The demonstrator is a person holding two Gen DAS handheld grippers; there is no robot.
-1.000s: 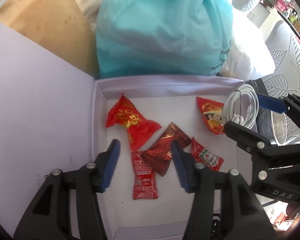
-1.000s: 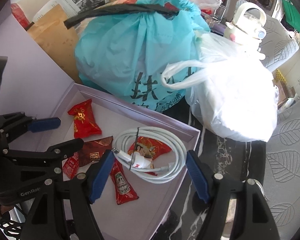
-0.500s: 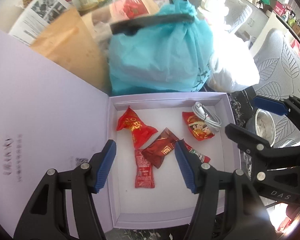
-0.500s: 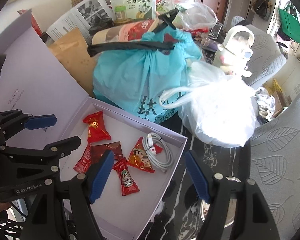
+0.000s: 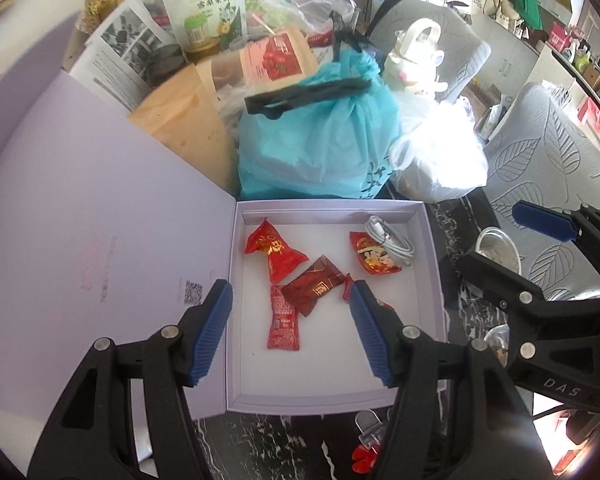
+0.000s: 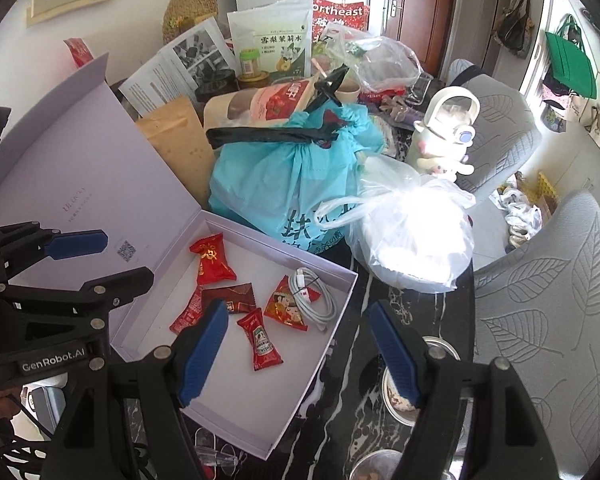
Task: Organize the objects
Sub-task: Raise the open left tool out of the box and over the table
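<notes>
Item: lavender box [image 5: 432, 256], lid [image 5: 100, 216] folded back at its left, on a dark marbled table [image 6: 364, 412]. Contents: a bright red snack packet [image 5: 274, 250], a dark red wrapper [image 5: 316, 286], a long red sachet [image 5: 283, 322], a ketchup sachet [image 6: 260, 340], a figure-printed red packet [image 5: 374, 258] and a coiled white cable [image 5: 390, 238] lying partly on that packet in the far right corner. Left gripper [image 5: 290, 330] — jaws spread, nothing between them — hangs above the box's near half; right gripper [image 6: 298, 350] likewise spread and empty, over the box's right wall. Risks, as judged: the cable may drag the packet beneath it if lifted; overlapping sachets invite a double pick; the grippers sit close together and could collide. Surroundings: a teal bag [image 5: 320, 144] and a white plastic bag [image 6: 416, 240] crowd the box's far edge, with pouches and papers behind; small metal bowls [image 6: 396, 392] stand just right of the box, limiting set-down room.
</notes>
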